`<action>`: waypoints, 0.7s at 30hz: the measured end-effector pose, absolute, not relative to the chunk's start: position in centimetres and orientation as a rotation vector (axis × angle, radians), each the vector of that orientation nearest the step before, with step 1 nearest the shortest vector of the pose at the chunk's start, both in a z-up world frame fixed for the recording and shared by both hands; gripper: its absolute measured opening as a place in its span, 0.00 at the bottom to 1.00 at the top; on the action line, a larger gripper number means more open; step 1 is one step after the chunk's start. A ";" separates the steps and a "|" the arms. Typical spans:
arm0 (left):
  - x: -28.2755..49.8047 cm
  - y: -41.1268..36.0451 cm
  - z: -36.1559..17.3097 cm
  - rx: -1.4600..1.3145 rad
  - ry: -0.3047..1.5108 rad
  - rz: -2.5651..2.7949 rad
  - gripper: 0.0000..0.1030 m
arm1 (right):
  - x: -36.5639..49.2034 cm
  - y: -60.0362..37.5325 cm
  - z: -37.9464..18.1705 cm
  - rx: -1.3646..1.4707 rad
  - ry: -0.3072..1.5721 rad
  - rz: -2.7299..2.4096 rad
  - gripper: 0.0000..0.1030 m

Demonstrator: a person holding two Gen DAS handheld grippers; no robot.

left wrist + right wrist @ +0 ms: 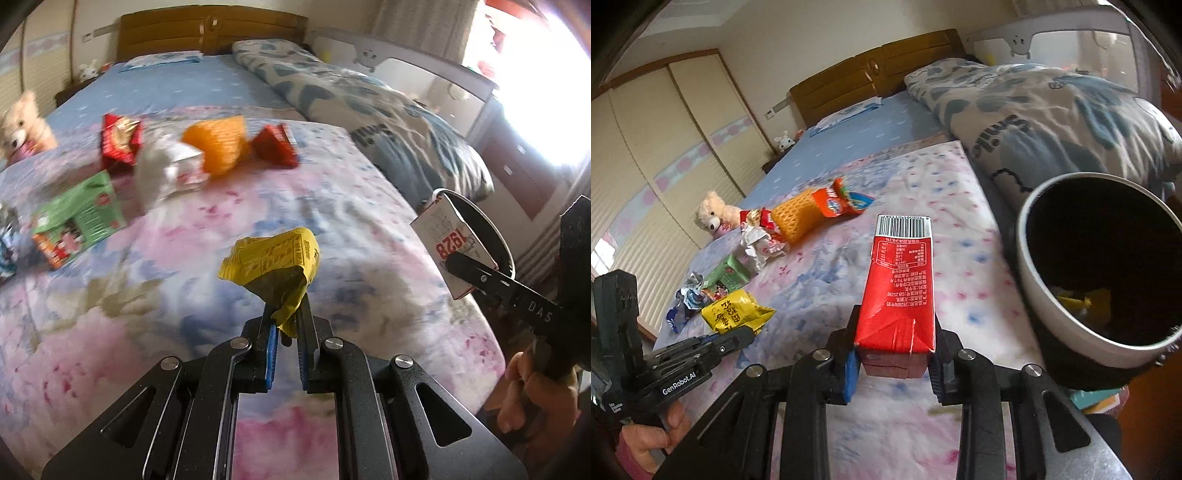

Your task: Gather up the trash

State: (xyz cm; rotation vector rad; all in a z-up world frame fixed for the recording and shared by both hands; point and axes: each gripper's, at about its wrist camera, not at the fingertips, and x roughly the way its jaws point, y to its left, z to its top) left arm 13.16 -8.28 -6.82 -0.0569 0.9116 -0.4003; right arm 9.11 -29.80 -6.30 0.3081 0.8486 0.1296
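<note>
Left gripper (286, 314) jaws pinched on the crumpled yellow wrapper (273, 264), held clear above the floral bedspread (332, 221); right gripper (894, 354) jaws clamped on the base of the red carton (899, 291), just left of the bin (1027, 266), whose dark inside shows yellow scraps at the bottom. Remaining trash lies on the bed's far left: green carton (79, 219), white crumpled wrapper (166, 166), orange foam net (216, 142), red packets (122, 138), blue-silver foil (685, 299). Teddy bear (711, 214) sits beyond them.

Glossy red paper carton (897, 291) — crinkly yellow foil wrapper (271, 260).
</note>
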 end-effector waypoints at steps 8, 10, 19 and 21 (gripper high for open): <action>13.0 -12.6 -6.4 -0.007 0.916 -0.487 0.08 | 7.4 -32.9 -5.6 0.331 0.827 0.071 0.29; 13.0 -13.7 -6.2 0.006 0.915 -0.509 0.08 | 7.0 -33.8 -5.5 0.337 0.821 0.054 0.29; 13.2 -17.9 -5.8 0.050 0.918 -0.582 0.08 | 5.7 -37.7 -4.9 0.363 0.798 -0.020 0.29; 13.4 -18.9 -5.6 0.060 0.918 -0.597 0.08 | 5.5 -38.5 -4.8 0.366 0.792 -0.035 0.29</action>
